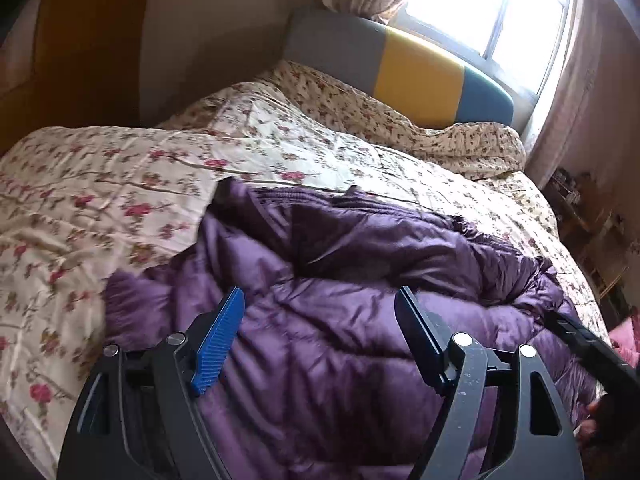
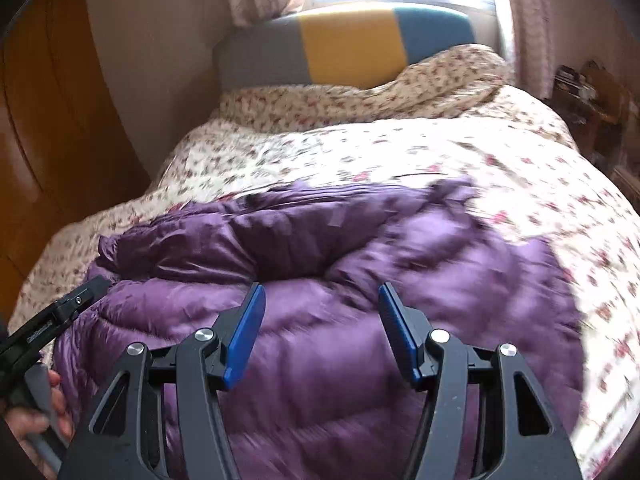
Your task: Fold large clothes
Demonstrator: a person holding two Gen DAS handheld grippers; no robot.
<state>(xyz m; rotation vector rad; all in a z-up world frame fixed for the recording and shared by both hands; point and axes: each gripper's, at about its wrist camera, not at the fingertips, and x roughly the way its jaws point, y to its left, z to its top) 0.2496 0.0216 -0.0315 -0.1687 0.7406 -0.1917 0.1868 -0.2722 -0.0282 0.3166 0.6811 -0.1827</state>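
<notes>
Purple padded coat (image 1: 340, 320) bunched on floral bed (image 1: 120, 184); left tongs (image 1: 320, 304) spread wide, right tongs (image 2: 322, 300) parted, both above fabric, gripping nothing

Both wrist views overlook purple jacket (image 1: 340, 300) closely.

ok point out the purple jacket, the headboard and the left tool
purple jacket (image 1: 340, 340), left wrist view, quilted middle panel
headboard (image 2: 352, 44), right wrist view, yellow section
left tool (image 1: 320, 304), left wrist view, midway between fingertips
</notes>
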